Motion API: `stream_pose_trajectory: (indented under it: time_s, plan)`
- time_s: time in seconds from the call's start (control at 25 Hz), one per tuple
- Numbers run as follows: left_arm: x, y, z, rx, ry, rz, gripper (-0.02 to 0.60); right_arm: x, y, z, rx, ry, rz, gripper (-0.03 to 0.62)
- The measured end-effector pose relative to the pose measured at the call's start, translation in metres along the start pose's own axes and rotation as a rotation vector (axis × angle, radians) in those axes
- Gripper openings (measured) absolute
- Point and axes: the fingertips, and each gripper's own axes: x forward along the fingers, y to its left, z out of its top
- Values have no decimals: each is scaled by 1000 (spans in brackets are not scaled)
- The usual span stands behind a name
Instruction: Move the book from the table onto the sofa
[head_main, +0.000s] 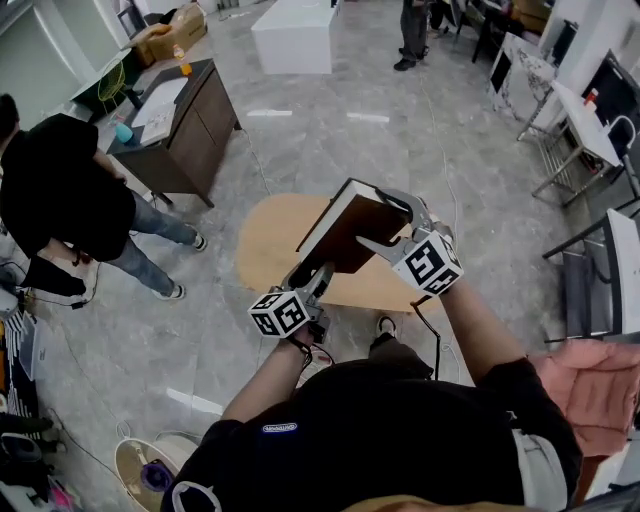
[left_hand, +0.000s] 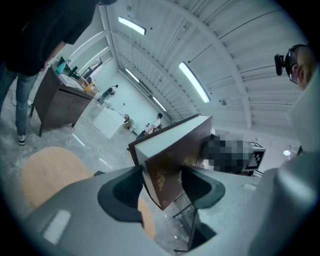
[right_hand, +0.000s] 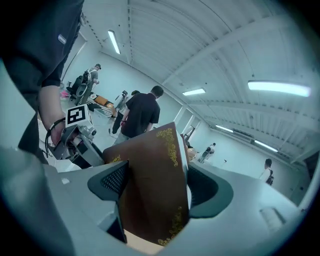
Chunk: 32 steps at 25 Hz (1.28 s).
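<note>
A thick brown hardcover book (head_main: 348, 228) with gold ornament hangs in the air above the round wooden table (head_main: 262, 240), tilted, held from both ends. My left gripper (head_main: 310, 280) is shut on its near lower corner; in the left gripper view the book (left_hand: 172, 160) sits clamped between the two dark pads. My right gripper (head_main: 392, 222) is shut on the opposite side, and in the right gripper view the brown cover (right_hand: 150, 185) fills the gap between its jaws.
A person in black (head_main: 60, 190) crouches at the left beside a dark wooden desk (head_main: 190, 125) with small items on it. A white block (head_main: 295, 35) stands at the back, white tables and a chair (head_main: 590, 270) at the right, pink fabric (head_main: 595, 385) at the lower right.
</note>
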Motion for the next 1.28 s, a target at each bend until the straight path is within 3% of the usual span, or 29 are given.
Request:
stream_pose_trajectory:
  time_s: [0.36,0.68,1.0,1.28]
  plan:
    - [-90,-37,36,60,-56,-126,249,-40,54,103,-120,-52,-89,393]
    - [-139,-85,49,82,-22,-234,249,-97,80,157,-104,-49,-193,382]
    - [-119,-153,73,186,-65,-351,249,-166,53,181,-148,-82,-333,371]
    - [-65,-229,47,212,-17,-466,249,-251,16,148,-137,-26,-442,368]
